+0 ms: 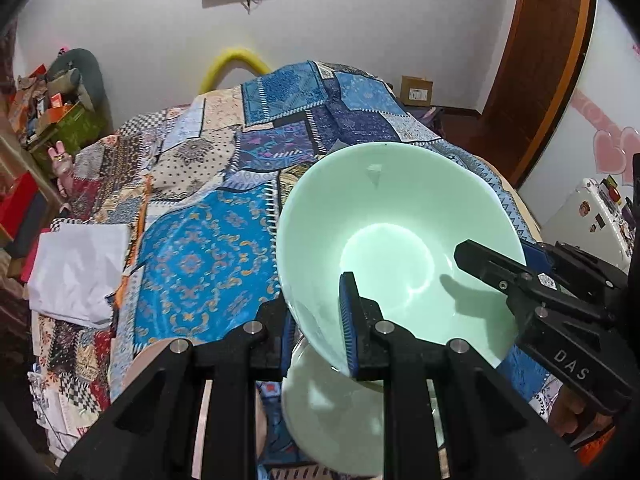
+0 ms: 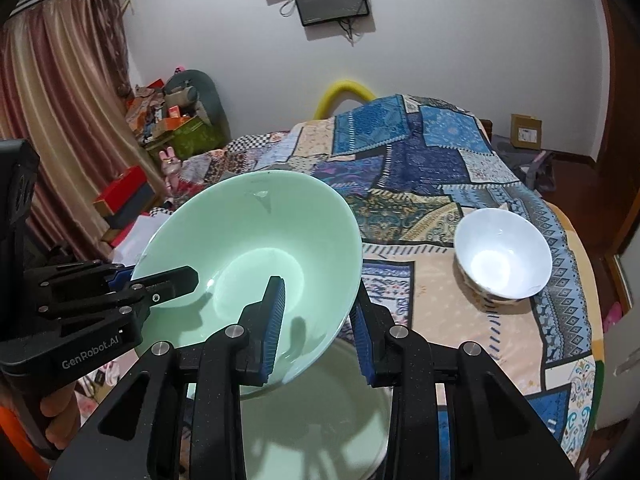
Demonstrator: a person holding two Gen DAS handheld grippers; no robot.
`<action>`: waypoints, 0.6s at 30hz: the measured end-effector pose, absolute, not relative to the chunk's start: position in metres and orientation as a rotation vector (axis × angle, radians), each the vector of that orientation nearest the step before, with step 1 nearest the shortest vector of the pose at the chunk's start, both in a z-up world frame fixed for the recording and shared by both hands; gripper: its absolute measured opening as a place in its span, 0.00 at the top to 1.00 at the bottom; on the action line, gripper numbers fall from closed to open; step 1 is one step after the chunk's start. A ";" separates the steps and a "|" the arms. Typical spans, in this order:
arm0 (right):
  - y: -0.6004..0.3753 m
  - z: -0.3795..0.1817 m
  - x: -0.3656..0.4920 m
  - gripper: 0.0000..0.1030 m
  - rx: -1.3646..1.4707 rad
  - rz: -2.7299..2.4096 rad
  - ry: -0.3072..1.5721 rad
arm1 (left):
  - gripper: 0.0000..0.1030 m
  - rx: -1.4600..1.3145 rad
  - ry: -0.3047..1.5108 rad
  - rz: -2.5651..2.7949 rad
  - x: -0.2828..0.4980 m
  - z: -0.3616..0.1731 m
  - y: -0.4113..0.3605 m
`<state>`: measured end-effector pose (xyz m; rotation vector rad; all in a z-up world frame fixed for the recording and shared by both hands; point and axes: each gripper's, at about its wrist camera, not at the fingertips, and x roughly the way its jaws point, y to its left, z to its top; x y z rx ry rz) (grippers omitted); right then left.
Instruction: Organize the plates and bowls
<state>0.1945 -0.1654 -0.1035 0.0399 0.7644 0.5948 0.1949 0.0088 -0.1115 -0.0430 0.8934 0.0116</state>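
Observation:
A large mint-green bowl (image 1: 396, 240) is held tilted above the bed, gripped on its rim from both sides. My left gripper (image 1: 316, 320) is shut on its near-left rim. My right gripper (image 2: 320, 336) is shut on its near-right rim; it also shows in the left wrist view (image 1: 492, 260). The bowl also shows in the right wrist view (image 2: 248, 248), with the left gripper (image 2: 168, 280) on its left rim. Below it lies a pale green plate (image 2: 320, 420), also in the left wrist view (image 1: 332, 412). A white bowl (image 2: 502, 256) stands on the bed to the right.
A patchwork quilt (image 2: 420, 184) covers the bed. White folded paper or cloth (image 1: 76, 268) lies at the bed's left edge. Boxes and clutter (image 2: 168, 120) stand along the left wall. A wooden door (image 1: 532, 60) is at the right.

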 end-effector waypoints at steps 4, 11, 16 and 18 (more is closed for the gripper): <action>-0.153 -0.101 0.184 0.71 0.028 0.620 0.760 | 0.80 -0.071 0.889 0.030 0.179 -0.107 0.023; -0.125 -0.102 0.170 0.71 0.013 0.669 0.758 | 0.81 -0.096 0.876 0.068 0.152 -0.103 0.049; -0.103 -0.104 0.160 0.71 -0.001 0.710 0.768 | 0.81 -0.119 0.869 0.106 0.133 -0.102 0.074; -0.095 -0.105 0.156 0.71 -0.013 0.725 0.770 | 0.81 -0.126 0.869 0.119 0.126 -0.102 0.082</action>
